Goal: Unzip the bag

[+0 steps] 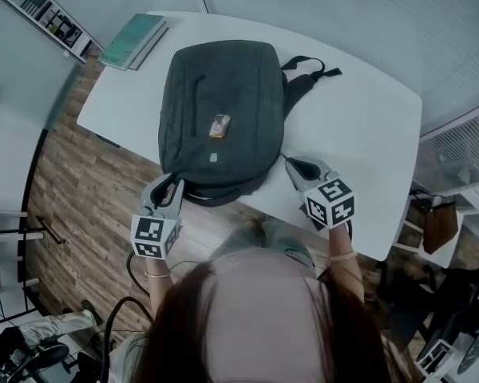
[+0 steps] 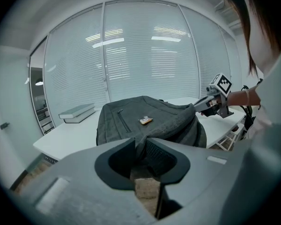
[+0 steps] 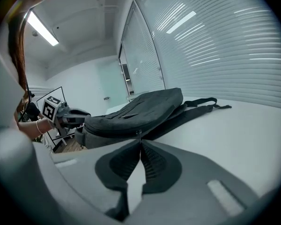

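Note:
A dark grey backpack lies flat on the white table, with a small orange tag on its top face. My left gripper is at the bag's near left corner. In the left gripper view its jaws are shut on a fold of the bag's fabric. My right gripper is at the bag's near right edge. In the right gripper view it is shut, with the small zipper pull pinched at its tips beside the bag.
The bag's straps trail off its far right end across the table. A greenish book lies at the table's far left corner. The table's near edge runs right under both grippers, above wooden floor. Blinds cover the far wall.

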The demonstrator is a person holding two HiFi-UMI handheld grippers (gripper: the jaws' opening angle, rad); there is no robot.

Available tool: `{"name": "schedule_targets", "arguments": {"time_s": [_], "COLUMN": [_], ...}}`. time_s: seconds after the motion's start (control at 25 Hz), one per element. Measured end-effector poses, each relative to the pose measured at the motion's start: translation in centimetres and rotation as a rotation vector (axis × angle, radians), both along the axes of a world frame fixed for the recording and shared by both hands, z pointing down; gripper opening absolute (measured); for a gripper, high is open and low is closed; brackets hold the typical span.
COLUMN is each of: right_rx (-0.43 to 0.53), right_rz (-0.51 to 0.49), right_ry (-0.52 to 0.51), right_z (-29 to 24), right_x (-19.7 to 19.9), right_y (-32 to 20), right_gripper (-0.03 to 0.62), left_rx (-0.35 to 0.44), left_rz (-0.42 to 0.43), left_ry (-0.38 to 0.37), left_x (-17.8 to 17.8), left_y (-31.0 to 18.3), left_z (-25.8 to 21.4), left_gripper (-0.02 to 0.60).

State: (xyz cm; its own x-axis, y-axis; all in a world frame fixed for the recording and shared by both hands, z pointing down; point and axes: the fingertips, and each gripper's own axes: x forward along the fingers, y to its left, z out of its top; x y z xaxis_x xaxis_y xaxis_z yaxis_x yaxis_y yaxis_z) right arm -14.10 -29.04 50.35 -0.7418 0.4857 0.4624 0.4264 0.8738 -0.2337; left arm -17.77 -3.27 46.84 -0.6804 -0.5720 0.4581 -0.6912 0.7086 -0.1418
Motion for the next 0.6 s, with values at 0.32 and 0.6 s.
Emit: {"name": "schedule_targets", "arguments": {"time_s": [0.32, 0.6], "right_rx": [0.002, -0.027], "right_rz": [-0.006, 0.017], "right_ry": [0.0, -0.008], "right_z": [0.4, 0.9], "right_x": [-2.1, -4.1], "right_y": [-1.5, -2.7], "right_gripper": [0.008, 0.008], "left_rx": [0.005, 0.031], "left_rz": [-0.017, -0.038], "left_ry": [0.011, 0.012], "left_x": [-0.1, -0.3], "left_y": [0.0, -0.2], "left_z": [0.2, 0.4], "left_gripper": [0.083, 0.083]}}
